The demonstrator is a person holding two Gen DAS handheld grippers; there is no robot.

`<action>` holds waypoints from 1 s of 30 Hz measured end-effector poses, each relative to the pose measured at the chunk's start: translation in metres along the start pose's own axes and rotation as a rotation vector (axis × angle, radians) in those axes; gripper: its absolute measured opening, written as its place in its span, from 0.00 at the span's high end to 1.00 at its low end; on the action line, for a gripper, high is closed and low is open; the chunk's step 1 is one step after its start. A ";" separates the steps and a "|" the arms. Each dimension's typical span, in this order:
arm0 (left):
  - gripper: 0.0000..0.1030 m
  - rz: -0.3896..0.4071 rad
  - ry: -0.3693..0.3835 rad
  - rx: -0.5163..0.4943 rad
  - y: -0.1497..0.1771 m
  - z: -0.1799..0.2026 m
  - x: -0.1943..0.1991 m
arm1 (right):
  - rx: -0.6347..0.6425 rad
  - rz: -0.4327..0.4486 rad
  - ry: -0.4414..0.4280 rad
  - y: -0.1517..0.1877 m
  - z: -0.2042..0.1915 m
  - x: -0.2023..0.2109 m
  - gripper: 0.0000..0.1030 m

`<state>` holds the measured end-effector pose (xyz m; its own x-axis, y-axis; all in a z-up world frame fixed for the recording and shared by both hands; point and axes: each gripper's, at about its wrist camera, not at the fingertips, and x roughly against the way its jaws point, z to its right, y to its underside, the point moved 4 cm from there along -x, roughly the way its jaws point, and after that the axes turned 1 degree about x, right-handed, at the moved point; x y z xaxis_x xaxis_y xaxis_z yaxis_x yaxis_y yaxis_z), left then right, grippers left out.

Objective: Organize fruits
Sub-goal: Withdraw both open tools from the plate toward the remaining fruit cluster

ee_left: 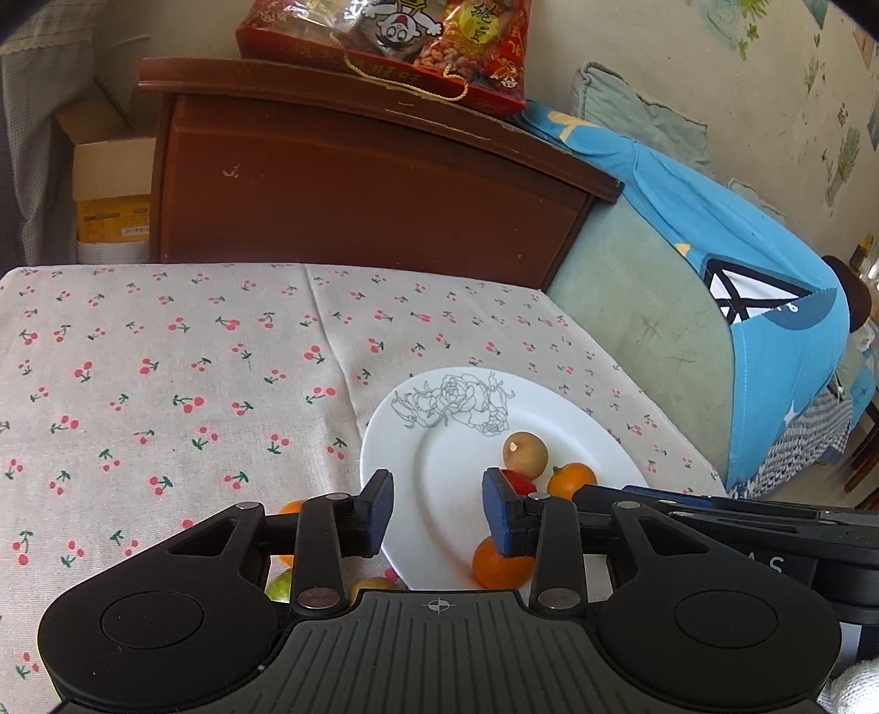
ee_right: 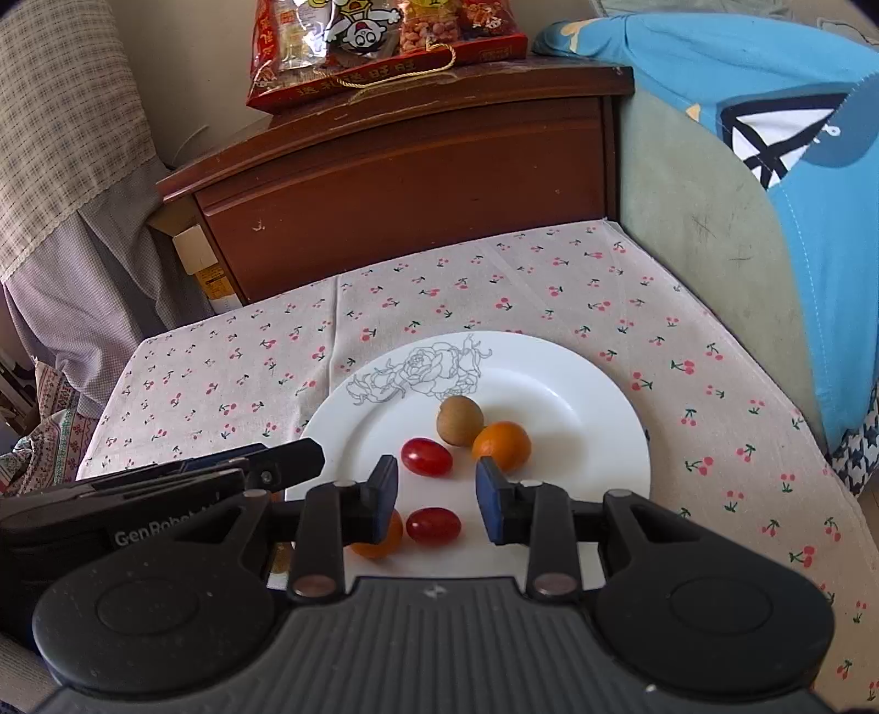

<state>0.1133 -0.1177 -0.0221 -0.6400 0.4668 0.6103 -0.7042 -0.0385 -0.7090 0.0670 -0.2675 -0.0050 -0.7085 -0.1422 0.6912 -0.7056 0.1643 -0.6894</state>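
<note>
A white plate point(ee_right: 577, 395) with a rose drawing sits on the cherry-print tablecloth. On it lie a brown kiwi point(ee_right: 459, 420), an orange point(ee_right: 502, 446), two red cherry tomatoes point(ee_right: 426, 456) point(ee_right: 433, 525) and a second orange point(ee_right: 379, 541) partly behind my right gripper's left finger. My right gripper point(ee_right: 437, 502) is open and empty just above the near tomato. My left gripper point(ee_left: 438, 511) is open and empty over the plate's point(ee_left: 439, 461) near left part. Left of the plate, an orange point(ee_left: 290, 508) and two greenish fruits point(ee_left: 280, 586) point(ee_left: 373, 585) lie on the cloth, mostly hidden by the gripper.
A dark wooden cabinet point(ee_right: 417, 181) with a red snack bag point(ee_right: 379, 44) on top stands behind the table. A green sofa with a blue cloth point(ee_right: 796, 143) is at the right. A cardboard box point(ee_left: 110, 187) stands left of the cabinet.
</note>
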 end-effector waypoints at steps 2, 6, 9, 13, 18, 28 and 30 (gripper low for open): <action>0.46 0.019 -0.024 0.056 -0.002 -0.010 0.010 | 0.025 0.004 -0.005 0.000 -0.007 0.001 0.63; 0.44 0.015 -0.064 0.136 -0.004 -0.028 0.024 | 0.067 0.008 -0.012 0.004 -0.021 0.004 0.54; 0.42 0.010 -0.098 0.161 -0.002 -0.039 0.035 | 0.076 0.004 -0.034 0.010 -0.032 0.007 0.50; 0.37 0.001 -0.103 0.193 0.006 -0.049 0.050 | 0.115 0.006 -0.055 0.020 -0.047 0.013 0.43; 0.26 -0.015 -0.125 0.180 0.017 -0.056 0.066 | 0.130 0.016 -0.074 0.035 -0.062 0.019 0.33; 0.15 -0.039 -0.107 0.206 0.042 -0.068 0.086 | 0.061 -0.024 -0.136 0.072 -0.078 0.033 0.30; 0.15 -0.043 -0.102 0.200 0.045 -0.068 0.088 | 0.054 -0.038 -0.142 0.080 -0.080 0.034 0.30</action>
<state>0.0460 -0.0180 -0.0243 -0.6286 0.3802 0.6785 -0.7720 -0.1995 -0.6035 -0.0122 -0.1813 -0.0193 -0.6734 -0.2847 0.6823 -0.7293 0.1044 -0.6762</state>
